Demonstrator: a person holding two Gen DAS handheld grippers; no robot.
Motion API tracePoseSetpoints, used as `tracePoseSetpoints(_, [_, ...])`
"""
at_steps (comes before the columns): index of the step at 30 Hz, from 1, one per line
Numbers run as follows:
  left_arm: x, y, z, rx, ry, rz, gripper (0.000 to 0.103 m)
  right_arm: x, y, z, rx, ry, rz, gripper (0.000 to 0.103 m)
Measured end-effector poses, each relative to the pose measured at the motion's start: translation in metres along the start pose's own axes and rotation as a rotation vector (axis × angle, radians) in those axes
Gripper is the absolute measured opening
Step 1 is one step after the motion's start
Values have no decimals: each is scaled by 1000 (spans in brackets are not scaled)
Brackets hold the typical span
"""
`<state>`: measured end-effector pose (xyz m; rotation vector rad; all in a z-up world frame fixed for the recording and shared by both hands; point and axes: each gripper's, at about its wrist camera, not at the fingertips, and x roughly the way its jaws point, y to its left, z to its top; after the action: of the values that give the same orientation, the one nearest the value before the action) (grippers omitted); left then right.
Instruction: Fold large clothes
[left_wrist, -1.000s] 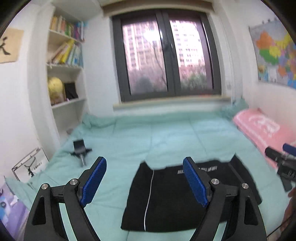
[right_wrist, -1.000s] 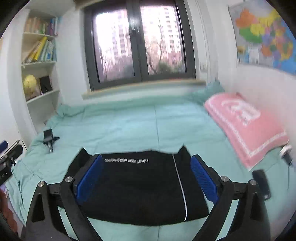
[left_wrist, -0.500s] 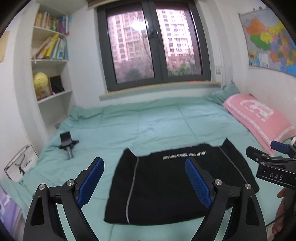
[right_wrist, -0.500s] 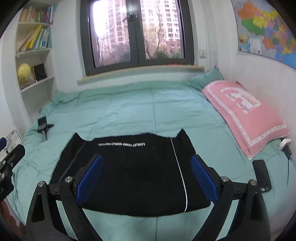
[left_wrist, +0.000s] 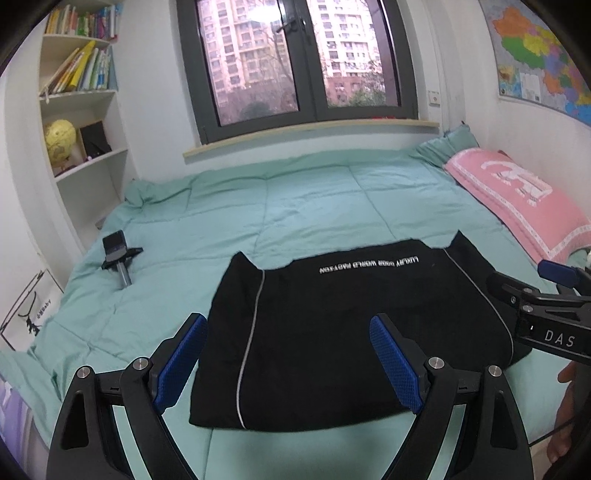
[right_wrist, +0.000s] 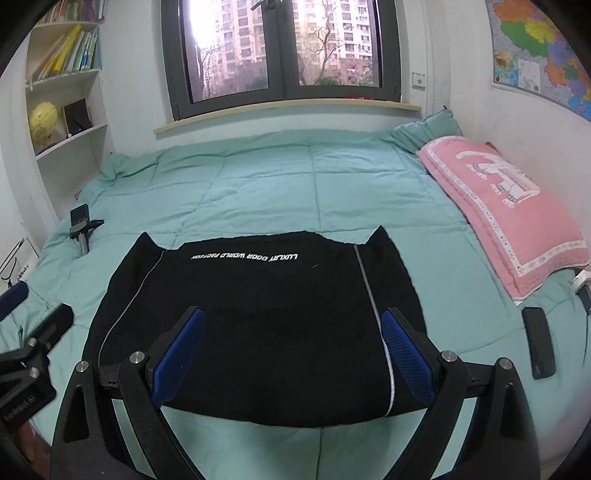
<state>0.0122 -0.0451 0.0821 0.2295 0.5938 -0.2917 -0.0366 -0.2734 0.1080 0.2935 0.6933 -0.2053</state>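
Note:
A black garment (left_wrist: 351, 325) with white lettering and thin white side stripes lies folded flat near the front edge of a bed with a green quilt (left_wrist: 295, 206); it also shows in the right wrist view (right_wrist: 266, 306). My left gripper (left_wrist: 288, 365) is open and empty, above the garment's near left part. My right gripper (right_wrist: 291, 354) is open and empty, above the garment's near edge. The right gripper's body also shows at the right edge of the left wrist view (left_wrist: 546, 325). The left gripper's body shows at the left edge of the right wrist view (right_wrist: 26, 354).
A pink pillow (right_wrist: 506, 210) lies along the right wall. A black phone (right_wrist: 538, 341) lies on the quilt at the right, near a white charger (right_wrist: 581, 278). A small phone tripod (left_wrist: 120, 258) lies at the left. Shelves (left_wrist: 81, 122) stand left, a window behind.
Both grippers have risen and tilted, so more of the room and the whole garment show. The garment itself lies as before. Both grippers stay open.

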Motion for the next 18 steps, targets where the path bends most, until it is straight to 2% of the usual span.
tracePoseSetpoints(8, [4, -1, -1, -16, 25, -19, 90, -1, 1, -2, 0, 3, 3, 97])
tracePoseSetpoints(13, [10, -3, -1, -27, 71, -46, 90, 0, -5, -2, 33, 13, 44, 97])
tracePoseSetpoints(18, [7, -8, -1, -21, 61, -24, 90, -1, -9, -4, 32, 12, 40, 97])
